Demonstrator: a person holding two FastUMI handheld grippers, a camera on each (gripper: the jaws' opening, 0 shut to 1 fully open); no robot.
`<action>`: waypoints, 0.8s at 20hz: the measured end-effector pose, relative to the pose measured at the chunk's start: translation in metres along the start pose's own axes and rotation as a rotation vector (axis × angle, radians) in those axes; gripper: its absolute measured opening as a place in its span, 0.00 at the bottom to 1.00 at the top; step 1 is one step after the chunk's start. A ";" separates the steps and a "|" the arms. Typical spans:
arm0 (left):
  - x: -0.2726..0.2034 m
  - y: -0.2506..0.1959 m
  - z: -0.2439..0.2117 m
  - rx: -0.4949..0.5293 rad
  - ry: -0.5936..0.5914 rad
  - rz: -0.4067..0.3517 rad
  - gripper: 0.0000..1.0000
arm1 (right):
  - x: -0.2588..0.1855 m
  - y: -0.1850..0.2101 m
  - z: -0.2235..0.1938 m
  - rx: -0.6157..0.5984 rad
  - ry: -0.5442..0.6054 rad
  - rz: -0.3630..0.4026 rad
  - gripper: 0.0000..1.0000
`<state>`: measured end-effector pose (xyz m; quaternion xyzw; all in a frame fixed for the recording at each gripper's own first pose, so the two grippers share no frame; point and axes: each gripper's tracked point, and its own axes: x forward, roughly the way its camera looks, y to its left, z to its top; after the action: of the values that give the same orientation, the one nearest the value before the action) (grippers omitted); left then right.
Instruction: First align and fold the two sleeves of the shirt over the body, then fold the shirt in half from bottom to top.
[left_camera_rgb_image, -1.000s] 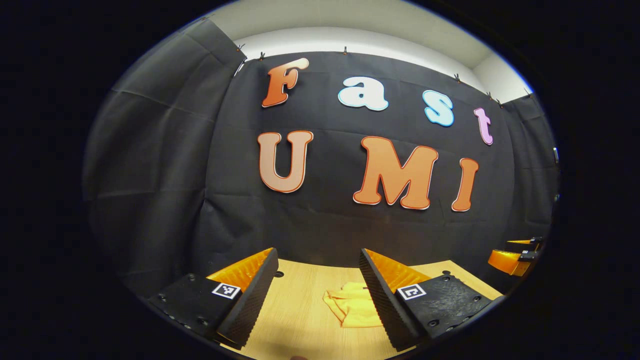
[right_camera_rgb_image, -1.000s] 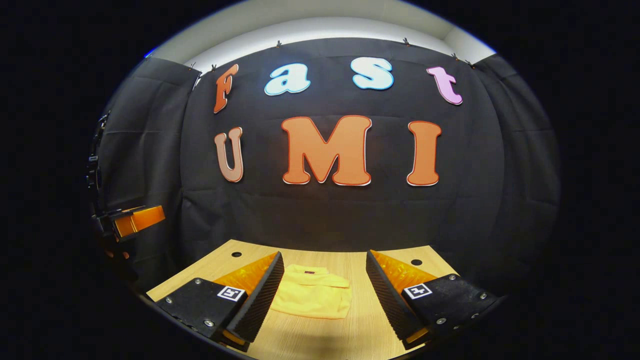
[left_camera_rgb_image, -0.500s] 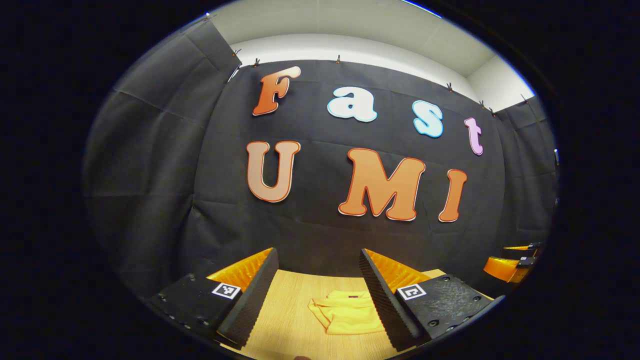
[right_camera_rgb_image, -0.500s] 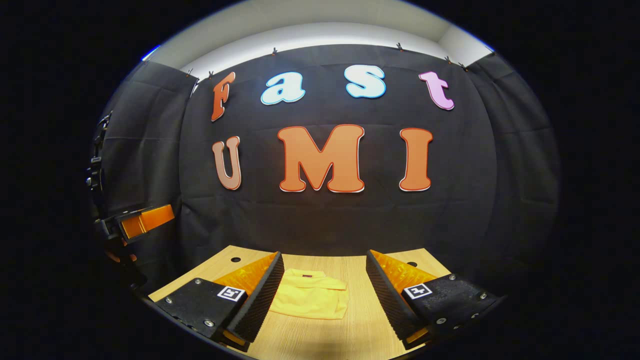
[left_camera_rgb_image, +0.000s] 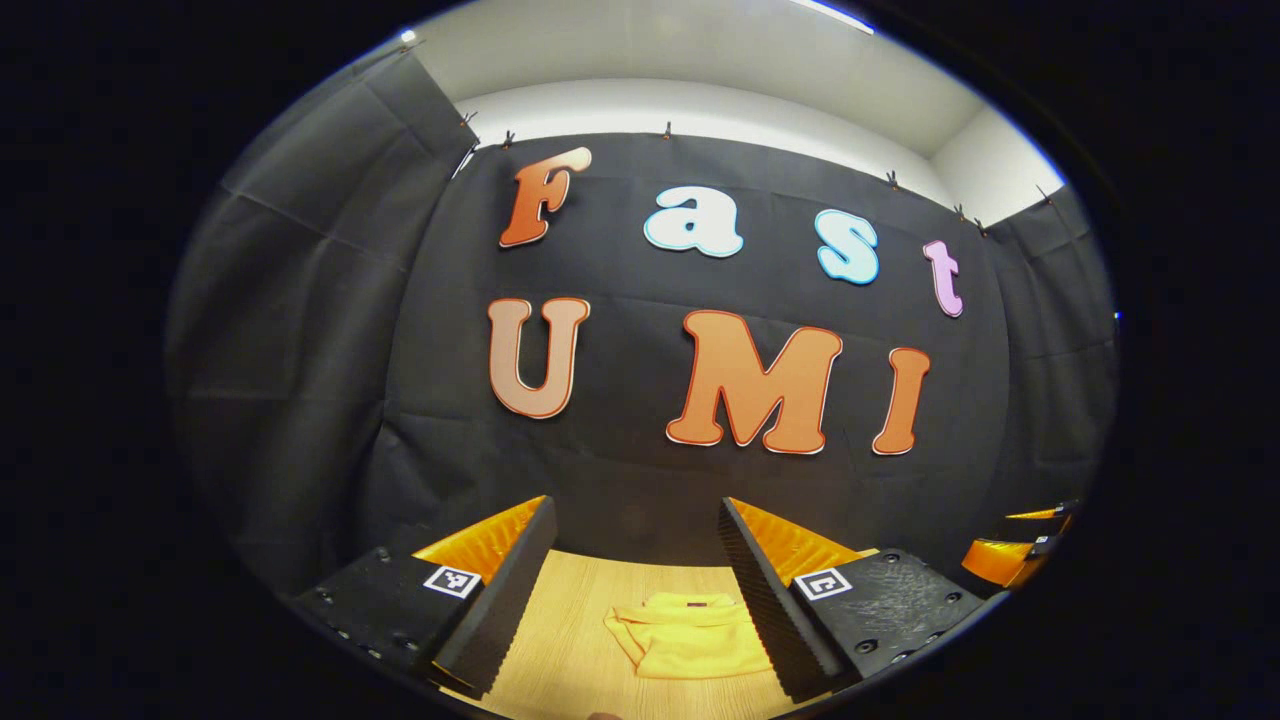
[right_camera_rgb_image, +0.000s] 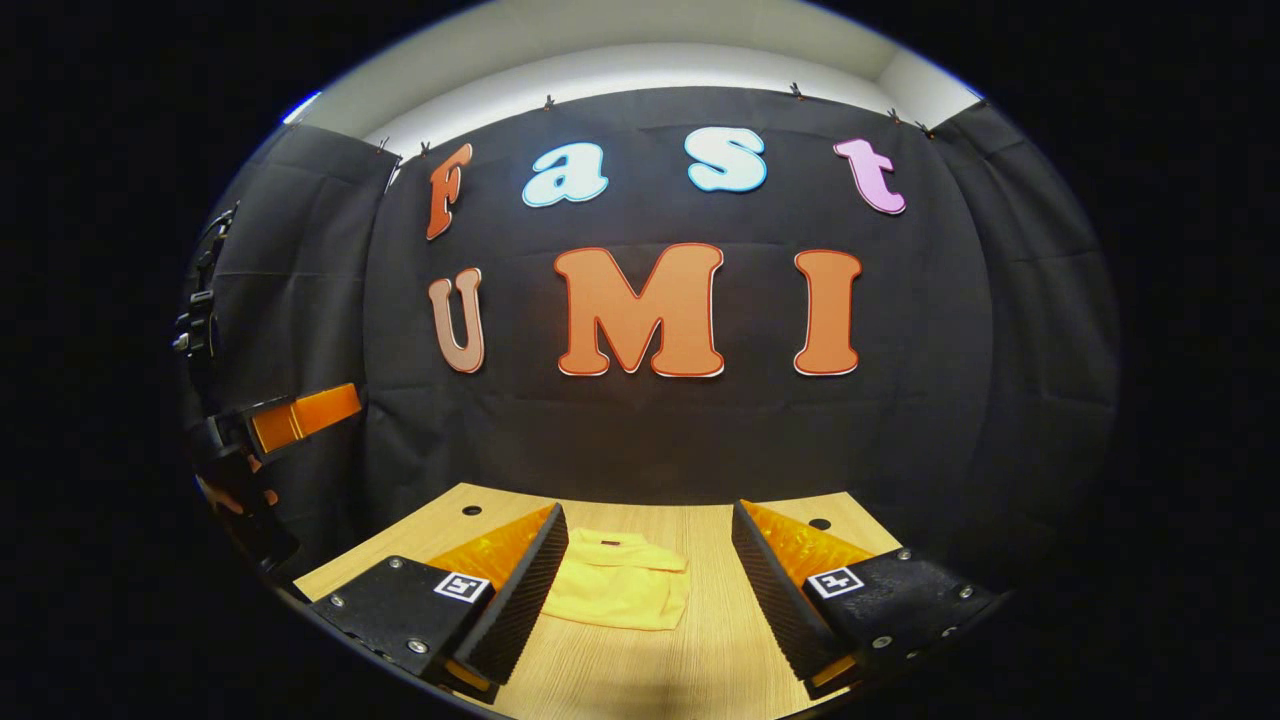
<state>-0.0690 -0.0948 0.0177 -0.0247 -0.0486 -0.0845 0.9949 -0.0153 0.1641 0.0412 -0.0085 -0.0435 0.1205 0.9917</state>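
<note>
Above folded shirt (right_camera_rgb_image: 618, 595), both grippers apart.

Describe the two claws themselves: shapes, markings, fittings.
In the left gripper view, the left claw has two wedge-shaped fingers with ribbed inner faces. Each finger's flat block carries a small square black-and-white marker and several screws. The right claw, in the right gripper view, is built alike: ribbed wedges, one square marker per block, screw heads along the edges. No cables or sleeves are visible.
</note>
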 end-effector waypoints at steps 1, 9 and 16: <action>0.001 -0.008 -0.003 0.009 0.004 0.004 0.96 | 0.003 -0.004 -0.003 0.005 0.000 0.010 0.99; -0.018 -0.075 -0.021 0.055 0.031 0.056 0.96 | 0.023 -0.063 -0.009 0.031 0.033 0.093 0.99; -0.014 -0.079 -0.022 0.076 0.042 0.039 0.96 | 0.031 -0.078 0.003 0.019 0.019 0.096 0.99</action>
<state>-0.0939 -0.1714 -0.0021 0.0141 -0.0303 -0.0635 0.9974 0.0327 0.0959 0.0484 -0.0022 -0.0323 0.1684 0.9852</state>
